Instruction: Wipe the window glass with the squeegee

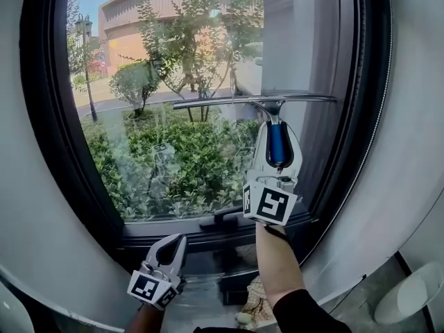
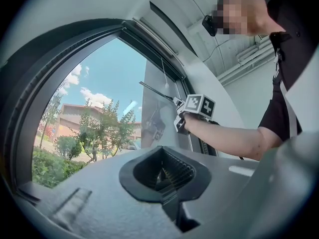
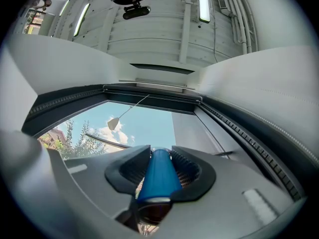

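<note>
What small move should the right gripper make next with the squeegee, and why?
Probably draw the squeegee straight down, keeping its blade flat on the glass. The right gripper is shut on the blue handle, the blade lies level at about mid-height, and there is unwiped-looking glass below it down to the frame.

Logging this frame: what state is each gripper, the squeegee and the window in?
squeegee, held with the blade on top, level, at the window glass
right gripper, shut on the squeegee's blue handle
left gripper, shut, nothing between its jaws, held low under the window
window glass, sash appears closed
</note>
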The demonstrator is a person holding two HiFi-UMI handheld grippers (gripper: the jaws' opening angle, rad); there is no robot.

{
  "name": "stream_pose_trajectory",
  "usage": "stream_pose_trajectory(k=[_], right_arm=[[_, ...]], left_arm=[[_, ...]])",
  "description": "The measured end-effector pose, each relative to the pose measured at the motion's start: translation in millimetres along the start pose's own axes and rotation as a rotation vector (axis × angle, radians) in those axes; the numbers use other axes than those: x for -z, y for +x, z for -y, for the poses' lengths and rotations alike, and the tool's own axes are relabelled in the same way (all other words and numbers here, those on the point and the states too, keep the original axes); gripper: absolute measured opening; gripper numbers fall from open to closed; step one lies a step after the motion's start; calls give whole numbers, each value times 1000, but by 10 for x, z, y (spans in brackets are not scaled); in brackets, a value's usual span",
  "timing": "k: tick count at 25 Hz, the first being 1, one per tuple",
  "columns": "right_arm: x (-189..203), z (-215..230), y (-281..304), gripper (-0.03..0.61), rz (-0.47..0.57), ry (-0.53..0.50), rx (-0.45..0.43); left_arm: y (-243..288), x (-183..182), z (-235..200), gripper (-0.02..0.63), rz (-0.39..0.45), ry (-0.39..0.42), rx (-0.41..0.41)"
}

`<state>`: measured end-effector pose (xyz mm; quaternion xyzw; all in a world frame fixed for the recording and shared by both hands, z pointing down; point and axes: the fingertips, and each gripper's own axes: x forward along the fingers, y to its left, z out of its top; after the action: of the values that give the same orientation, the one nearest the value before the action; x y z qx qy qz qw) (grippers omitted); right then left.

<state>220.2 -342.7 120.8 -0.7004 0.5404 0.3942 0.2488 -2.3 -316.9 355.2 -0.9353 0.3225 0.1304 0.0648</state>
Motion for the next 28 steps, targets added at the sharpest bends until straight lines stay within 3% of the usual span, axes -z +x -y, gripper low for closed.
stream_pose_trajectory(k=[8,28], right_arm=[[26,15,-44,127,-14,1,1],[244,-29,-396,129,-77,4,2]], left_arm=[[24,-82,28,0,27,5,-2],[-78,120,26,0,-22,-42,-23]])
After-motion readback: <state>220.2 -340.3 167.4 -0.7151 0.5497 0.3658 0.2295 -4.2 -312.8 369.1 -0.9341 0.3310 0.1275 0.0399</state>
